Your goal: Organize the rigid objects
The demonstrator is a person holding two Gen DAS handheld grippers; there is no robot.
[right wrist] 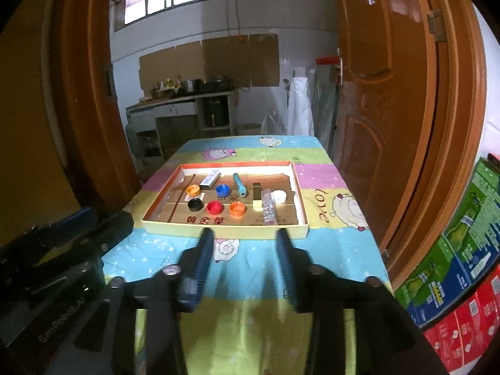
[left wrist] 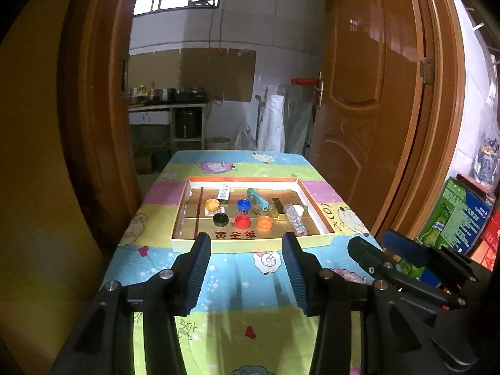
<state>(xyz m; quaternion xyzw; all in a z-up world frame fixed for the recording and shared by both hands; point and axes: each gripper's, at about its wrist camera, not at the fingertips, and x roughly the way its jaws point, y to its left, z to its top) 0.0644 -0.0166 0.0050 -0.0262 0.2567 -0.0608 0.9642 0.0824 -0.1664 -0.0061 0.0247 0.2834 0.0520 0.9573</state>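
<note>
Tablecloth (right wrist: 250, 281): pastel stripes, cartoon sheep, stars, hearts. Tray (right wrist: 225, 230): cream wall, orange inner rim, brown floor, red characters. Inside tray: caps yellow (right wrist: 193, 190), blue (right wrist: 223, 190), black (right wrist: 195, 204), red (right wrist: 215, 207), orange (right wrist: 237, 209), white (right wrist: 279, 196); teal tube (right wrist: 240, 185).

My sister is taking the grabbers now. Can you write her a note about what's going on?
Left gripper: open, empty, held above the tablecloth short of the tray.
Right gripper: open, empty, also just short of the tray.
All the pieces lie in the cardboard tray: a black cap, red cap, orange cap, blue cap and yellow-orange cap, plus a small white box, a teal tube, a black bar, a clear box of dice and a white lid.
Done: nothing is gripped yet.
Left: probably all the sorting.
</note>
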